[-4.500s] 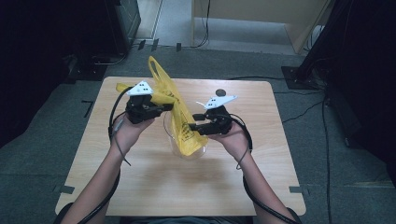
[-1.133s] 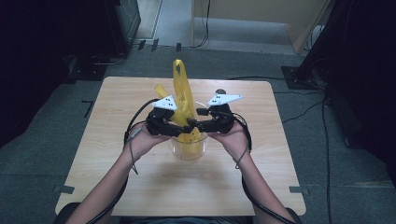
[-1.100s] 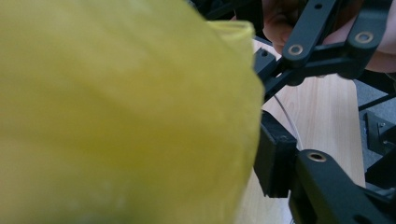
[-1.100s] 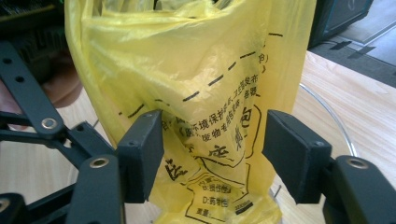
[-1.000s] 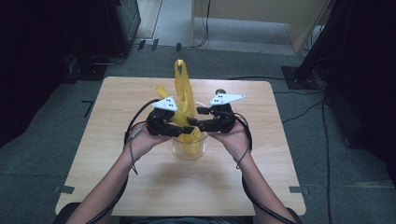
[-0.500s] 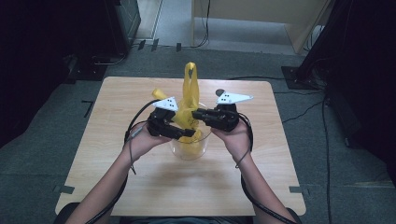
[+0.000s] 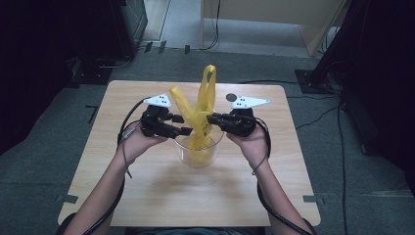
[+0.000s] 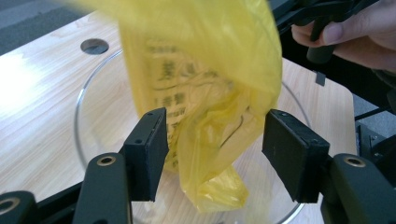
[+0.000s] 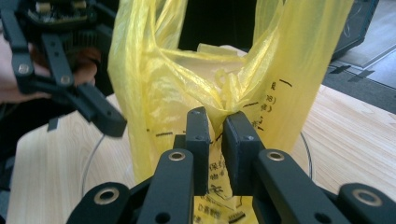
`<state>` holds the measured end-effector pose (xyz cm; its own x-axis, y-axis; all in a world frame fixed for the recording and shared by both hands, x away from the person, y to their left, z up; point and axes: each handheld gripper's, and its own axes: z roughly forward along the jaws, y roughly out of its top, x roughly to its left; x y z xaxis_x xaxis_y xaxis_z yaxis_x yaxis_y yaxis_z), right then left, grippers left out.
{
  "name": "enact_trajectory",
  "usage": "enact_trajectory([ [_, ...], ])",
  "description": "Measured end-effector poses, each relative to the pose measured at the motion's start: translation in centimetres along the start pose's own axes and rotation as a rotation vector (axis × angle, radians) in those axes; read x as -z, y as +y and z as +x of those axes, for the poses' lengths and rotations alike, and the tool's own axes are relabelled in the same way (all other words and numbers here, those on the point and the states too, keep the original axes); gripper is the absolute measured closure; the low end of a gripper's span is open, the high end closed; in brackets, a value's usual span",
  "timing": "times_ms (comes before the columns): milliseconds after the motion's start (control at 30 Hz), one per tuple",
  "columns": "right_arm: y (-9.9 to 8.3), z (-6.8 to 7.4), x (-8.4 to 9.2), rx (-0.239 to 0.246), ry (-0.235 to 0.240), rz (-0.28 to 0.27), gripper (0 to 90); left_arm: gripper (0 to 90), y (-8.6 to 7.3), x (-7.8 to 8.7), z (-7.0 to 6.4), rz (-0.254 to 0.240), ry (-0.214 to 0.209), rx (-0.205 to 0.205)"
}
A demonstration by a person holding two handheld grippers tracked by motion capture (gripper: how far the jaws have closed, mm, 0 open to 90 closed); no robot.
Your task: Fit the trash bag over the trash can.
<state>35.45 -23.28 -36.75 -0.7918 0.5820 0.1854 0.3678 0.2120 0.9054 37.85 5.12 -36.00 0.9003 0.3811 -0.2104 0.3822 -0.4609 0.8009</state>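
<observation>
A: Where was the yellow plastic bag [image 7: 199, 117] at that moment?

B: It hung over a clear glass bowl [image 7: 196, 153] near the middle of the bench [image 7: 147, 196], its lower end down inside the bowl and its two handle loops standing up above the tools.

A: And the right tool [image 9: 216, 126]?

B: Clenched on a gathered pleat of the bag's film; in the right gripper view the jaws were nearly together with the plastic bunched between them.

A: The left tool [image 8: 219, 154]?

B: Released. In the left gripper view its jaws stood wide apart on either side of the bag's hanging body, the left jaw just beside the film. I could not tell whether it touched.

A: How would you have judged the bag's handling?

B: Very light, thin and limp, probably slick as well. It would fold and slide rather than hold any shape, so a pinch on a single layer could slip or tear it.

A: So where to take hold?

B: On a bunched fold or at the base of a handle loop, where several layers gather. The bowl looked fragile, so pulling the bag sideways risked dragging it.
</observation>
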Motion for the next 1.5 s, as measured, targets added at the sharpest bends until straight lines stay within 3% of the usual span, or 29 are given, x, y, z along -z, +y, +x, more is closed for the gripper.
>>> enact_trajectory([
  [133, 0.0, 0.0, 0.2, 0.026, -0.001, 0.014, 84.2, 39.1, -0.2, 0.8, 0.7, 0.002, 0.0, 0.005],
  [300, -0.1, -0.3, 0.6, 0.02, 0.009, 0.017, 86.4, 39.2, -0.6, 1.5, 1.5, -0.019, 0.019, 0.035],
  [500, -0.5, -0.1, 0.0, 0.048, 0.057, 0.05, 88.1, 41.2, -0.8, 1.7, 2.3, -0.076, 0.048, 0.083],
  [667, -0.6, 0.5, -0.6, 0.085, 0.083, 0.093, 88.1, 41.1, -0.7, 1.8, 2.3, -0.094, 0.053, 0.094],
  [833, -0.7, 0.9, -1.1, 0.108, 0.075, 0.134, 87.6, 40.7, -0.4, 2.3, 2.1, -0.124, 0.046, 0.108],
  [967, -0.8, 1.3, -1.5, 0.122, 0.075, 0.147, 86.7, 43.4, -0.1, 2.5, 1.9, -0.162, -0.001, 0.143],
  [1100, -0.5, 1.9, -1.8, 0.142, 0.074, 0.145, 86.2, 43.3, 0.0, 1.5, 1.2, -0.126, 0.017, 0.129],
  [1167, -0.4, 2.1, -1.7, 0.15, 0.071, 0.146, 86.1, 43.6, -0.1, 0.8, 1.1, -0.106, 0.008, 0.143],
  [1300, -0.4, 2.1, -1.7, 0.151, 0.064, 0.143, 85.5, 53.8, -0.3, -0.3, 0.8, -0.063, 0.004, 0.161],
  [1400, -0.4, 2.0, -1.7, 0.146, 0.065, 0.14, 82.4, 64.6, -0.3, -0.5, 0.4, -0.064, 0.031, 0.119],
  [1500, -0.3, 2.0, -1.7, 0.143, 0.066, 0.138, 73.0, 73.7, -0.3, -0.5, 0.1, -0.07, 0.05, 0.095],
])
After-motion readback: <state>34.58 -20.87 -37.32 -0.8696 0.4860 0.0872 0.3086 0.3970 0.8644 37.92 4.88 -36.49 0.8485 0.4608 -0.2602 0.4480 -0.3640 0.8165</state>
